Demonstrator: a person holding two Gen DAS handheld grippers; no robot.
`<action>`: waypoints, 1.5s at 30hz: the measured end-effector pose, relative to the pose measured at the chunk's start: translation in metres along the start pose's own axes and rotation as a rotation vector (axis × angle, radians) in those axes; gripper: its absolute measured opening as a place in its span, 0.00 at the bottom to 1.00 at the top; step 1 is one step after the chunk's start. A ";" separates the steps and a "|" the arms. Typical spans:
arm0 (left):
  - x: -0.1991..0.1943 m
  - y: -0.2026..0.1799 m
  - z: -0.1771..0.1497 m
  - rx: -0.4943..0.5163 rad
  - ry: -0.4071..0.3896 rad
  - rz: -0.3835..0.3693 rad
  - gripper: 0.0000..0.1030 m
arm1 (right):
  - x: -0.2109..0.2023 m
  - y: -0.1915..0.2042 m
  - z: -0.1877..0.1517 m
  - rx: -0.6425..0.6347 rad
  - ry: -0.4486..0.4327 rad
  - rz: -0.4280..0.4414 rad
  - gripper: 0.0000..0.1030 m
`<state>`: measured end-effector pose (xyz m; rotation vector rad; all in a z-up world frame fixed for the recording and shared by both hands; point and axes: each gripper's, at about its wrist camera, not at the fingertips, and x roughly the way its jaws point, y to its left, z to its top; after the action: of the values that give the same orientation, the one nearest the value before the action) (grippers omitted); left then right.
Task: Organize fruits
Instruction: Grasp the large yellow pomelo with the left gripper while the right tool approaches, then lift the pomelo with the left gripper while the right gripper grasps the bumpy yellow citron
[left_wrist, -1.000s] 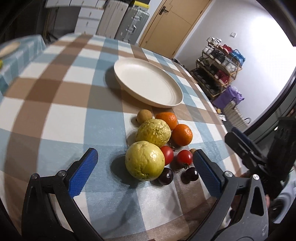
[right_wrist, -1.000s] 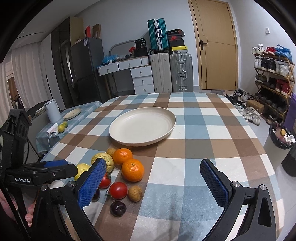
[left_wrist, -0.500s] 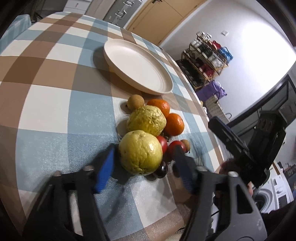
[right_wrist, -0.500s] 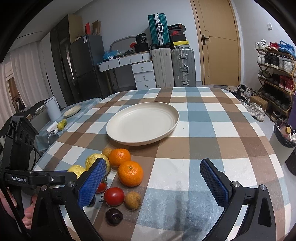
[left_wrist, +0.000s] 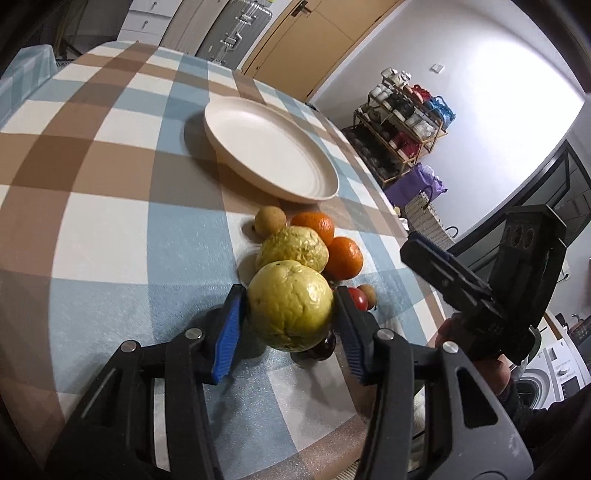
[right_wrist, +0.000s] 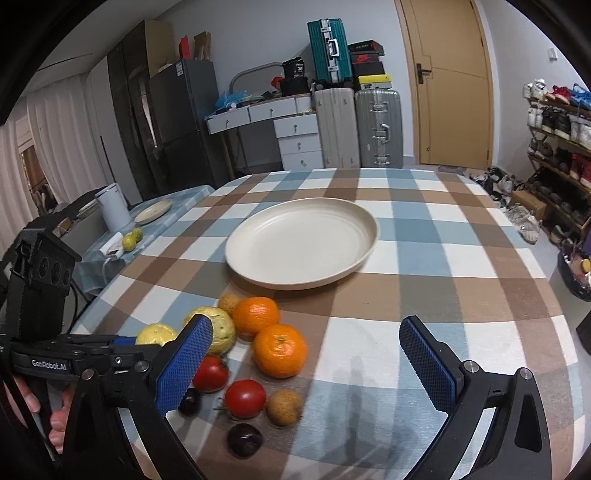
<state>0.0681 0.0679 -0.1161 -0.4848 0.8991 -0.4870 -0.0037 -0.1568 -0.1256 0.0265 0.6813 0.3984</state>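
My left gripper (left_wrist: 288, 295) has its jaws closing, and both blue pads press the sides of the near yellow-green fruit (left_wrist: 290, 306) on the checked tablecloth. Behind it lie a second yellow-green fruit (left_wrist: 291, 251), two oranges (left_wrist: 312, 225) (left_wrist: 345, 256) and a small brown fruit (left_wrist: 269, 221). The cream plate (left_wrist: 212, 136) sits beyond them with nothing on it. My right gripper (right_wrist: 304, 326) stands open above the cloth, right of the pile. Below it are two tomatoes (right_wrist: 245, 398) (right_wrist: 210, 373), a dark plum (right_wrist: 243, 439) and a brown fruit (right_wrist: 284, 406).
A low side table (right_wrist: 173, 218) at the left carries a white kettle (right_wrist: 112, 208), a small plate and two limes. Suitcases (right_wrist: 378, 129) and drawers stand past the table's far edge. A shoe rack (right_wrist: 554, 147) lines the right wall.
The left jaws have closed from wide open onto the near yellow-green fruit, and that gripper has tipped further down. The right gripper has drifted slightly and stays open.
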 end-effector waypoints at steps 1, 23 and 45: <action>-0.003 0.002 0.002 -0.001 -0.006 -0.004 0.44 | 0.001 0.001 0.001 0.003 0.008 0.017 1.00; -0.079 0.046 -0.005 -0.016 -0.143 0.083 0.44 | 0.042 0.096 -0.001 -0.231 0.161 0.022 0.87; -0.070 0.051 -0.003 -0.015 -0.133 0.105 0.44 | 0.072 0.133 -0.027 -0.568 0.160 -0.206 0.55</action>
<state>0.0381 0.1483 -0.1046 -0.4755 0.7961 -0.3479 -0.0165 -0.0102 -0.1698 -0.6151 0.7006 0.3860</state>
